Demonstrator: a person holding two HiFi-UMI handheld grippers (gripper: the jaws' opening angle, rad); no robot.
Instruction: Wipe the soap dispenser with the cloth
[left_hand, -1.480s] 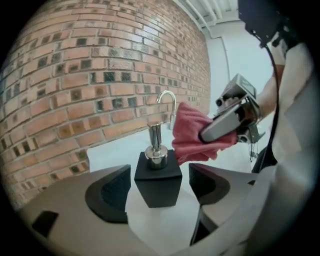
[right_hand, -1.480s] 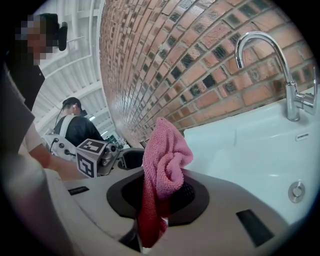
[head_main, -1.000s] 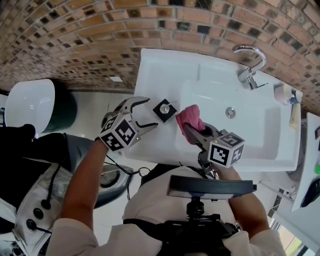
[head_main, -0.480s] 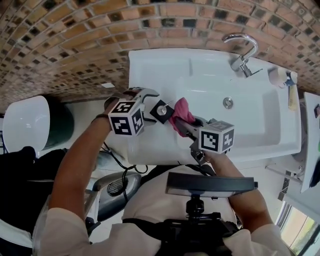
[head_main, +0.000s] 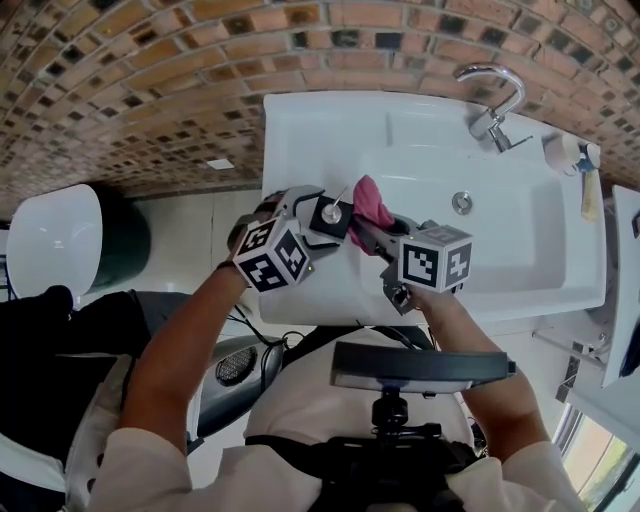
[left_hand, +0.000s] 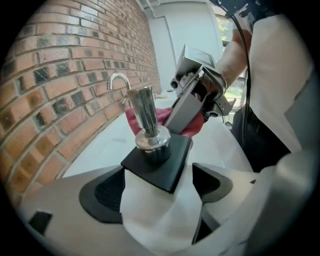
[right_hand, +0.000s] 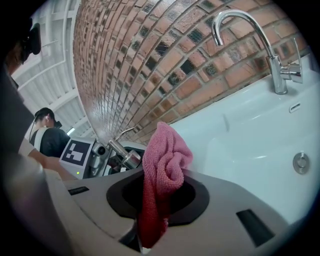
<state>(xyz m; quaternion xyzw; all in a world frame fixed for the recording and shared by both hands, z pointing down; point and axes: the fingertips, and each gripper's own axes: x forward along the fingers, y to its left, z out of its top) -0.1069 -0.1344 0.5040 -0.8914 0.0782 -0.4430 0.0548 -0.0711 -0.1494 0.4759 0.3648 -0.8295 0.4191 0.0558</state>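
Soap dispenser (head_main: 330, 217), a black square body with a metal pump, stands on the left ledge of the white sink (head_main: 420, 130). Left gripper (head_main: 308, 225) has just been spreading its jaws; they are wide apart, with the dispenser between them and neither pad pressing on it. Right gripper (head_main: 366, 230) pinches the pink cloth (head_main: 372, 200), which bunches up out of its jaws just beside the pump, on the basin side
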